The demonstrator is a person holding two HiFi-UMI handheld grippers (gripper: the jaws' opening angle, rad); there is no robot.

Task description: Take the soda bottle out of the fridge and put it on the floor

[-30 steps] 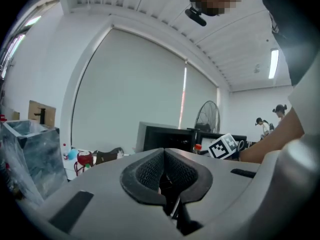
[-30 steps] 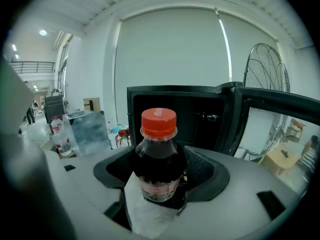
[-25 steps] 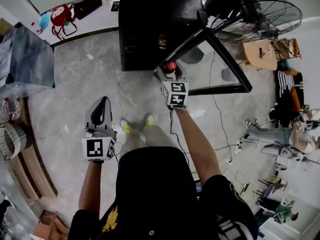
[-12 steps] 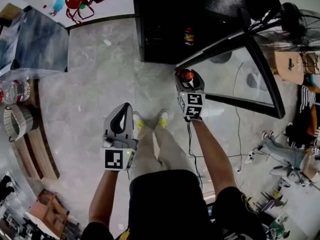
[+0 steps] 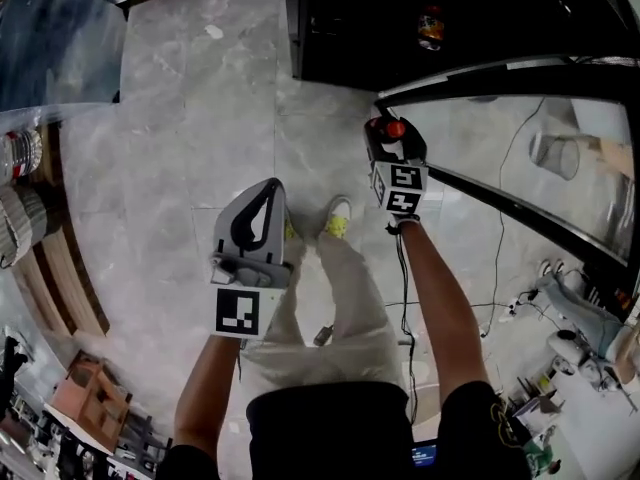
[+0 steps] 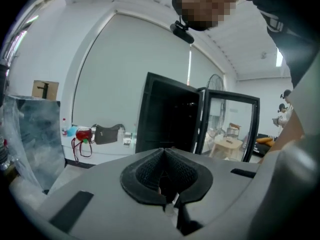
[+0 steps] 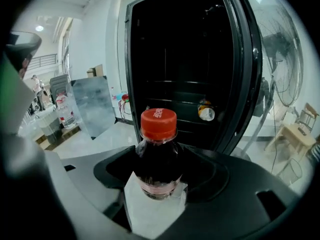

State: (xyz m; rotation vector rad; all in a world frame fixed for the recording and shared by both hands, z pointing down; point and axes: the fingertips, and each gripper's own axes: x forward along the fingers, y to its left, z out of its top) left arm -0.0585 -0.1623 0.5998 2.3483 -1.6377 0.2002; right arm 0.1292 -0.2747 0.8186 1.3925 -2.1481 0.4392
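The soda bottle (image 7: 157, 154), dark cola with a red cap, stands upright between the jaws of my right gripper (image 7: 161, 180), which is shut on its body. In the head view this gripper (image 5: 392, 146) and the bottle's red cap (image 5: 396, 128) hang low over the grey tiled floor (image 5: 200, 128), just in front of the fridge. The black fridge (image 5: 400, 18) is open, its glass door (image 5: 520, 98) swung out to the right. My left gripper (image 5: 262, 206) hovers over the floor at the left, its jaws (image 6: 164, 151) shut on nothing.
One small can-like item (image 7: 205, 112) sits on a shelf in the fridge (image 7: 180, 74). The person's yellow shoe (image 5: 338, 224) is between the grippers. A wooden pallet (image 5: 60, 288), water bottles (image 5: 15, 153) and a shiny grey panel (image 5: 60, 48) are at the left. Cables (image 5: 500, 228) lie at the right.
Both grippers have sunk toward the floor, the right one still carrying the bottle. The head has leaned forward, so the floor and fridge now look nearer.
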